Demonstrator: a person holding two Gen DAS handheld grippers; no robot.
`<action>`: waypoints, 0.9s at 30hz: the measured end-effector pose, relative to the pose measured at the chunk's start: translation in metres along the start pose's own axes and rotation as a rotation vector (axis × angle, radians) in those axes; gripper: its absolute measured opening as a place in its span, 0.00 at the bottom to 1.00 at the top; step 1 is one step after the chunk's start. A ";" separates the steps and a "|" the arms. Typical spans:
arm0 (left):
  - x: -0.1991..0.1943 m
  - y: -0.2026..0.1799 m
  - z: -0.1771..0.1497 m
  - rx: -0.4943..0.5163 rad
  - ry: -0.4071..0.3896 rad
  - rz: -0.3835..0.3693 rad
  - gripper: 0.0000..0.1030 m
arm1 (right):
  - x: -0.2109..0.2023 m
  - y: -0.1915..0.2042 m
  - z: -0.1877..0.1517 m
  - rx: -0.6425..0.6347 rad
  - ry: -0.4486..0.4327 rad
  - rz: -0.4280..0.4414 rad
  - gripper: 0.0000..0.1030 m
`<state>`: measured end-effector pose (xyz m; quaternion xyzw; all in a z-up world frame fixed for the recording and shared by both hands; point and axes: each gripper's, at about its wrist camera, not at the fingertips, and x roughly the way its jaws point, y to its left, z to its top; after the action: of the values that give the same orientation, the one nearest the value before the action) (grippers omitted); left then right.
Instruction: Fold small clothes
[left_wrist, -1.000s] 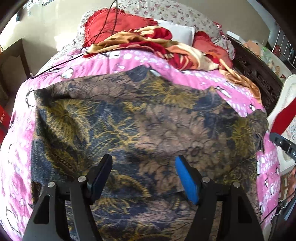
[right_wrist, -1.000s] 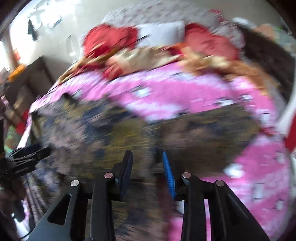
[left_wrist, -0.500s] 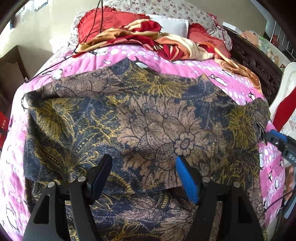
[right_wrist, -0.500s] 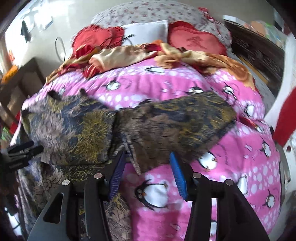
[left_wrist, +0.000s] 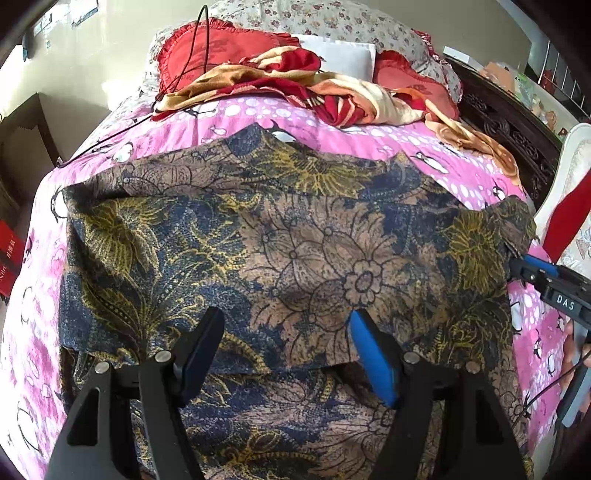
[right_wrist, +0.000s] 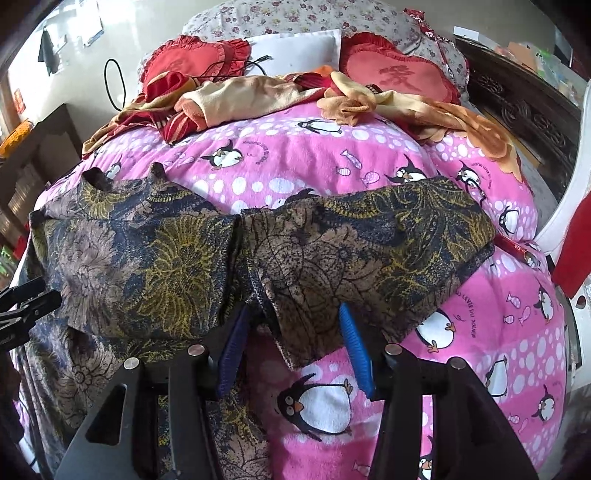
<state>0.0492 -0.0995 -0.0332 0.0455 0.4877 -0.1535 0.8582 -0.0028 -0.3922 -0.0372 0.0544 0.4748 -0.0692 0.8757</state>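
Observation:
A dark batik shirt (left_wrist: 288, 258) with gold and brown flowers lies spread on the pink penguin blanket (left_wrist: 369, 140). Its upper part is folded down over the lower part. My left gripper (left_wrist: 286, 350) is open and empty, just above the fold's near edge. My right gripper (right_wrist: 291, 343) is open and empty, its jaws on either side of a hanging sleeve corner (right_wrist: 299, 339); the shirt (right_wrist: 166, 266) lies to its left and ahead. The right gripper shows at the right edge of the left wrist view (left_wrist: 517, 267), by the shirt's sleeve.
Red heart pillows (right_wrist: 399, 74) and a rumpled red and tan blanket (left_wrist: 295, 81) lie at the bed's head. A black cable (left_wrist: 192, 55) runs across the far left. A dark carved bed frame (left_wrist: 517, 129) and a white chair (left_wrist: 565, 177) stand at the right.
The right gripper has opened and let go of the shirt's sleeve, then drawn back a little. The shirt has settled flat on the blanket. The left gripper stayed open.

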 end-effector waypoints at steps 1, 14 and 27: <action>0.000 -0.001 0.000 0.003 -0.001 0.005 0.72 | 0.000 0.000 0.000 0.002 -0.001 0.000 0.45; -0.005 0.013 -0.007 -0.032 0.017 -0.001 0.72 | -0.024 -0.038 0.002 0.159 -0.100 0.135 0.03; -0.025 0.036 -0.007 -0.082 -0.009 -0.009 0.72 | -0.204 -0.087 0.041 0.122 -0.496 0.198 0.02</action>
<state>0.0433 -0.0580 -0.0184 0.0077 0.4900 -0.1375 0.8608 -0.0946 -0.4704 0.1537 0.1345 0.2331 -0.0228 0.9628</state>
